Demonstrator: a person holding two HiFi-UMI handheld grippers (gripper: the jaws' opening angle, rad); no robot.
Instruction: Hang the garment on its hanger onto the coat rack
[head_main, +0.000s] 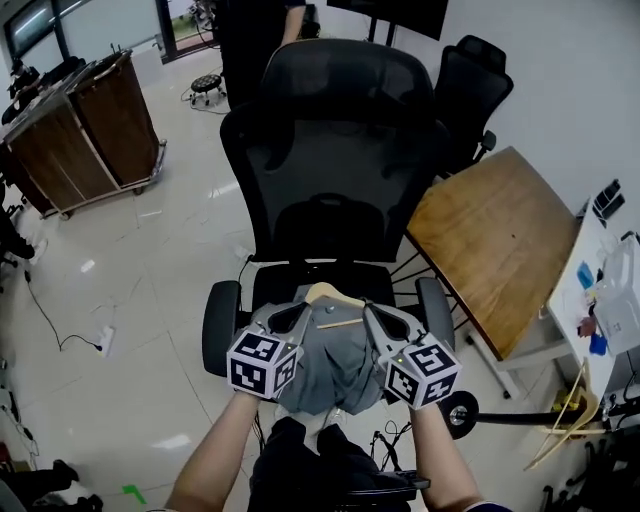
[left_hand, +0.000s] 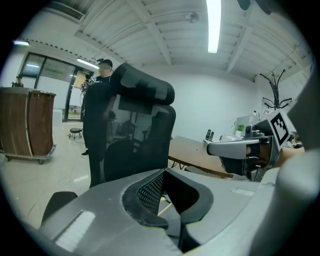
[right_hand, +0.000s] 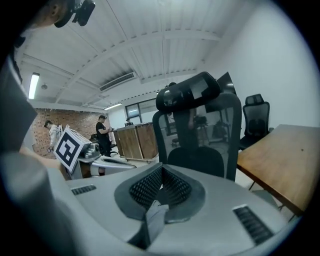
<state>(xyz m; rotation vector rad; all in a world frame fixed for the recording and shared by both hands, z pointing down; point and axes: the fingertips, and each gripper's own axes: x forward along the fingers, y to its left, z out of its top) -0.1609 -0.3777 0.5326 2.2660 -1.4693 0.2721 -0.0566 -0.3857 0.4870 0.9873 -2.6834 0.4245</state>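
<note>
A grey garment (head_main: 335, 365) on a wooden hanger (head_main: 333, 294) hangs over the front of the office chair's seat. My left gripper (head_main: 303, 312) is shut at the garment's left shoulder, and a sliver of the hanger's bar (left_hand: 163, 205) shows behind its closed pads. My right gripper (head_main: 368, 312) is shut at the right shoulder, with a fold of grey cloth (right_hand: 154, 220) pinched between its pads. Each gripper shows in the other's view, close by. The coat rack's black hooks (left_hand: 274, 92) rise at the right of the left gripper view.
A tall black office chair (head_main: 335, 150) stands straight ahead. A wooden table (head_main: 495, 235) is to its right, with a second chair (head_main: 470, 90) behind. A wooden cart (head_main: 85, 130) stands far left, and a person (head_main: 250, 40) stands beyond the chair. Cables lie on the floor.
</note>
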